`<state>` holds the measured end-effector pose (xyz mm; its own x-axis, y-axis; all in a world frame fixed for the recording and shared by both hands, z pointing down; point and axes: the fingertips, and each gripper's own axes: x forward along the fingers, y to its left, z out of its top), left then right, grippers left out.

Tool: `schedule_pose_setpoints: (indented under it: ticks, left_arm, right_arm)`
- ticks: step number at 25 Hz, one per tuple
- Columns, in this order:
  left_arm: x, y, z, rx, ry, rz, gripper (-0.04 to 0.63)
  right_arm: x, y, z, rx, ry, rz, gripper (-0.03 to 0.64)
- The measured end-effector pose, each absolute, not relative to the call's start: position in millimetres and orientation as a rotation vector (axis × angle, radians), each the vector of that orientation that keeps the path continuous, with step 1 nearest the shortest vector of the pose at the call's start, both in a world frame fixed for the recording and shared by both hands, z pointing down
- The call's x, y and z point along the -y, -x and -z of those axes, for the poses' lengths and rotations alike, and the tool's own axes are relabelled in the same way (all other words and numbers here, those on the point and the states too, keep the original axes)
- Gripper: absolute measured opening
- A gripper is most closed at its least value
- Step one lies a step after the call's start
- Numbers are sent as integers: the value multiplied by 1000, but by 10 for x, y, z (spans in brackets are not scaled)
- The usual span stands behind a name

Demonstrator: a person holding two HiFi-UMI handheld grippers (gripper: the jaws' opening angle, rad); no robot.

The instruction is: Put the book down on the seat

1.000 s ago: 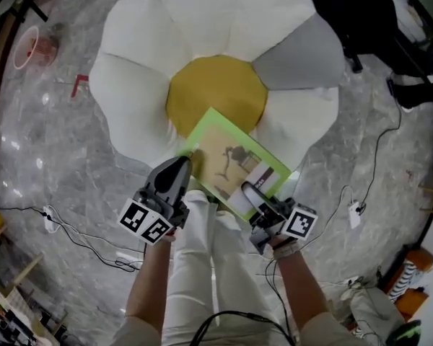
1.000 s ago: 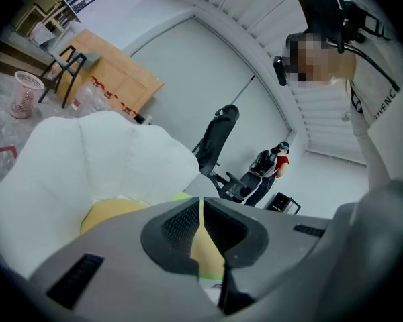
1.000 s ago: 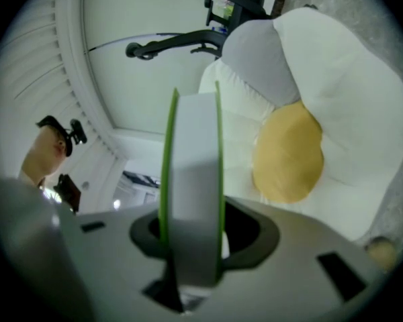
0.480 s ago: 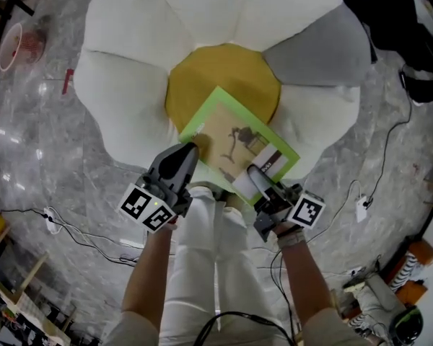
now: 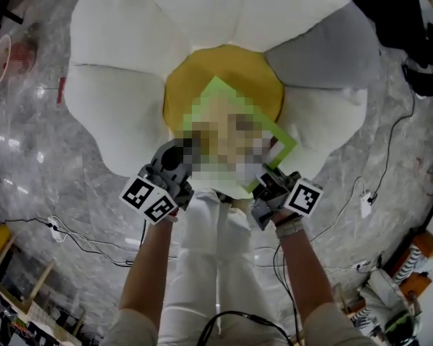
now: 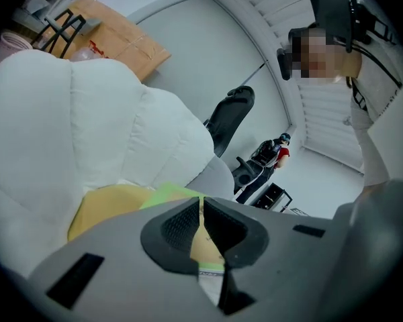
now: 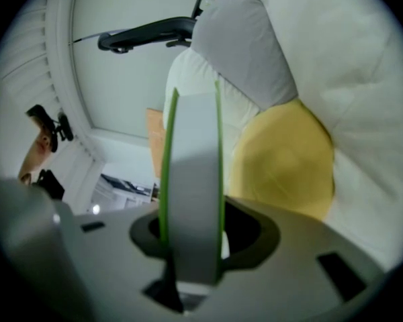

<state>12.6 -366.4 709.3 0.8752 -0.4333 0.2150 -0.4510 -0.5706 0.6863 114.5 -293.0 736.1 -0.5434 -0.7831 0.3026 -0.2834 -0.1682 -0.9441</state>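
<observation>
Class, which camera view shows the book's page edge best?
Right gripper view: the book faces edge-on, white pages between green covers. Head view shows its cover from above, blurred; left gripper view shows only a thin sliver.

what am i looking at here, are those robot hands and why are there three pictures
No robot: a person holds a two-jaw gripper in each hand. The head view is from a camera on their head, looking down at the left gripper, the right gripper and their legs. The other two views are from cameras riding on each gripper, looking along its jaws. Both are shut on a green-edged book, held over the yellow middle of a white flower-shaped seat on a grey floor.
</observation>
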Motion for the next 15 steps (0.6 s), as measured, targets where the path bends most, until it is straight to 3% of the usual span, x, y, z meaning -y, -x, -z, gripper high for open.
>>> schedule_pose_setpoints:
  ticks: [10, 15]
  left_arm:
    - [4362, -197, -7685, 798, -2113, 10, 43]
    - [4337, -253, -7499, 762, -2132, 25, 43]
  right_arm:
    - [3630, -1172, -7953, -1704, 1239, 1813, 153]
    - [3686, -1184, -7967, -1707, 1256, 1814, 153]
